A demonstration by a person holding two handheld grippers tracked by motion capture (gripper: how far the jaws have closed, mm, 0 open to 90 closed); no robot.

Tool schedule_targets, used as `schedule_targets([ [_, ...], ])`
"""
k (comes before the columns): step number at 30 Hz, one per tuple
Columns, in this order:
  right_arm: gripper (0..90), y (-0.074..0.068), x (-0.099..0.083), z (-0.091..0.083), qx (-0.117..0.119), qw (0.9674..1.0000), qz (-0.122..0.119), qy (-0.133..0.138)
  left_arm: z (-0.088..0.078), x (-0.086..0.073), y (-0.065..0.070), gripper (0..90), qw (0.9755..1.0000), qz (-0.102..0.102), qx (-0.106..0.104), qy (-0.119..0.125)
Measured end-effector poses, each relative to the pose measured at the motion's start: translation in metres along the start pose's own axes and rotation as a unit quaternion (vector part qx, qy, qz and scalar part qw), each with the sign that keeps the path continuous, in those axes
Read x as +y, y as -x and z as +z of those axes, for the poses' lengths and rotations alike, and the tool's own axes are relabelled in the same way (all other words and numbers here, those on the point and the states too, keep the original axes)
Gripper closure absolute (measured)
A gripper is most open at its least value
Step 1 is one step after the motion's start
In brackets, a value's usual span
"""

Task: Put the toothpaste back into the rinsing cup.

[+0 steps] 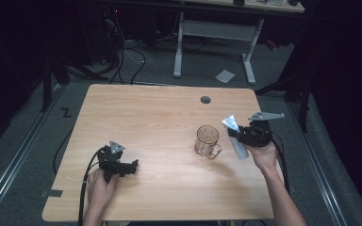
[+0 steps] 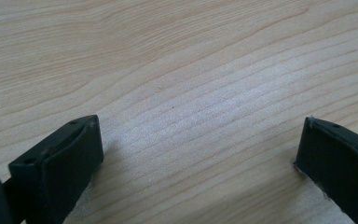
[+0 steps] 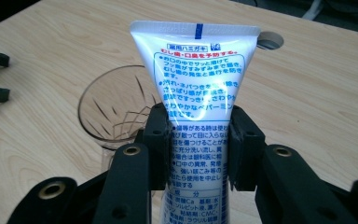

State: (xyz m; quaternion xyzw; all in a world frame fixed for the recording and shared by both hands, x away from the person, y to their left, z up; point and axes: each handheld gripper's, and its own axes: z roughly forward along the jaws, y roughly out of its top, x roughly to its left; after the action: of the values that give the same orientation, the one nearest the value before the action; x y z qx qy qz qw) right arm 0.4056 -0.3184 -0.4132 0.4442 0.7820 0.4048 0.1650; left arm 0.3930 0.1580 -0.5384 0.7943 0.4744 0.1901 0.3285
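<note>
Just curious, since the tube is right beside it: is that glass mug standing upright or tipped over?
Upright. The glass mug stands on its base on the table, mouth up, and looks empty. The tube is outside it.

We see our right gripper clamped on a white toothpaste tube, its two black jaws pressing the tube's sides at mid-length. The tube's flat crimped end points away from us, printed side facing the camera. Behind it on the wooden table stands a clear glass mug, and a round cable hole lies near the far edge.
</note>
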Motion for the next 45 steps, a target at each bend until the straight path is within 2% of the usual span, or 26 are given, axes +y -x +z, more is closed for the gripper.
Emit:
schedule_targets([
  [8, 65.7, -0.01, 0.004, -0.007, 0.016, 0.9996, -0.007, 0.022, 0.0, 0.0, 0.0, 0.8, 1.0, 0.0, 0.0, 0.0],
  [22, 65.6, -0.028, 0.017, -0.006, 0.059, 0.9971, -0.017, 0.045, 0.0, 0.0, 0.0, 0.8, 1.0, 0.0, 0.0, 0.0],
  [31, 65.6, -0.042, 0.031, -0.003, 0.068, 0.9956, -0.033, 0.055, 0.0, 0.0, 0.0, 0.8, 1.0, 0.0, 0.0, 0.0],
  [45, 65.4, -0.053, 0.046, 0.005, 0.07, 0.9941, -0.046, 0.068, 0.0, 0.0, 0.0, 0.8, 1.0, 0.0, 0.0, 0.0],
])
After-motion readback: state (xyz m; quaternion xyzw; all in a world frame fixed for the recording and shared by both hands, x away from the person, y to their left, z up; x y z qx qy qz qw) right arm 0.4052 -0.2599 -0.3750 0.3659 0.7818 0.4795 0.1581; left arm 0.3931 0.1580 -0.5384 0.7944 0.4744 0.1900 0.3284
